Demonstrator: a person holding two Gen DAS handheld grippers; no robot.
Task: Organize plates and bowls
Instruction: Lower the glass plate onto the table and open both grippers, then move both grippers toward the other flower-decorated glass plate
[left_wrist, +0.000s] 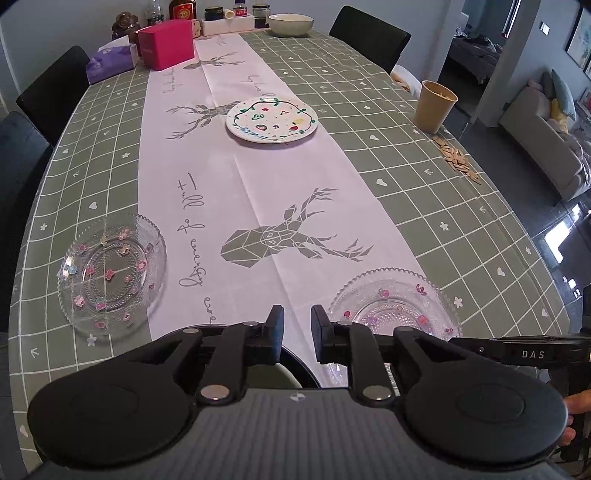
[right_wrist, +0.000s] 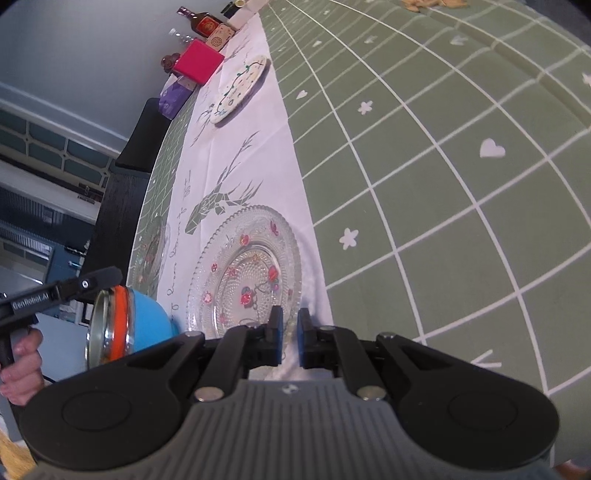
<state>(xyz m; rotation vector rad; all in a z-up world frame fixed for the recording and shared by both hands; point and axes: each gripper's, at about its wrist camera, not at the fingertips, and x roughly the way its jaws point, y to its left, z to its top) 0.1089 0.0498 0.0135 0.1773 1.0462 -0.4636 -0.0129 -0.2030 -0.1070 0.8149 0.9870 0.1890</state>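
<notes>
Risk: the near glass plate (right_wrist: 245, 275) slips or chips at its beaded rim.
It lies on the desk (right_wrist: 443, 184) edge; your right gripper (right_wrist: 289, 338) has its fingers nearly together on that rim, hold uncertain. Your left gripper (left_wrist: 297, 334), fingers slightly apart, holds nothing above the blue bowl (right_wrist: 147, 317), which you could knock.

Tablecloth (left_wrist: 424, 122): sage green, white grid, hearts. Runner (left_wrist: 236, 192): pale, grey deer print. Glass plates (left_wrist: 110, 273): clear, pink flowers. Plate (left_wrist: 272, 120): white, green vine. Bowl (right_wrist: 147, 321): blue, orange band.
</notes>
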